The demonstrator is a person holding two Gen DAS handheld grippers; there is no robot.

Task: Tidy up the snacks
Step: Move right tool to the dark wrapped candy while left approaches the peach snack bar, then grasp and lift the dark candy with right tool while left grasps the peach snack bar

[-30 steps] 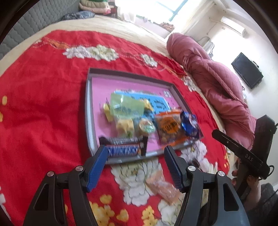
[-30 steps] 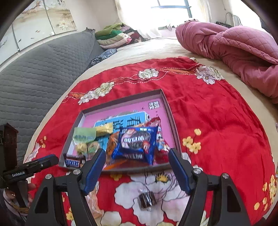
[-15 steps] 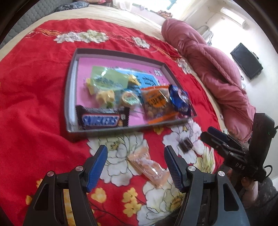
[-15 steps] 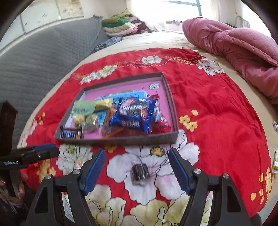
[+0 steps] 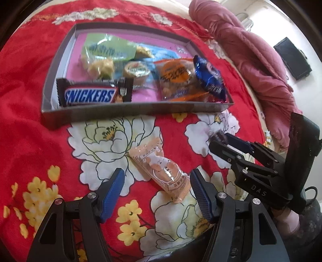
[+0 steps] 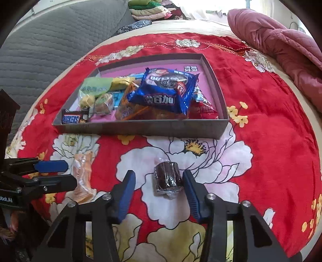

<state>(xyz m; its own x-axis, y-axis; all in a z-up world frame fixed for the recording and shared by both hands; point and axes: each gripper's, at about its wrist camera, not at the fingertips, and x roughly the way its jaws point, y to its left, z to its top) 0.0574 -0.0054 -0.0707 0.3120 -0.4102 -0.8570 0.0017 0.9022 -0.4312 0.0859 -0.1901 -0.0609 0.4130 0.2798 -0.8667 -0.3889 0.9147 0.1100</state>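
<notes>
Most snacks are already gathered in the tray [image 6: 219, 129]. Two are left on the bedspread [image 6: 281, 141] near its front edge: a peach packet [image 5: 161, 171] straddled by the open left gripper [image 5: 157, 187], and a dark cake [image 6: 166, 179] between the right gripper [image 6: 159, 187] jaws, which have just been closing without yet clamping.

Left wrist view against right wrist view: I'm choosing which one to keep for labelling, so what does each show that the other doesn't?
Only the left wrist view shows a dark screen on the wall and the Snickers bar large enough to read.

Only the right wrist view shows the grey headboard, folded clothes, and the biscuit pack face-on.

Both show the snack box, the peach snack packet between the left gripper's fingers, and the dark wrapped cake between the right gripper's fingers, which have just been closing.
</notes>
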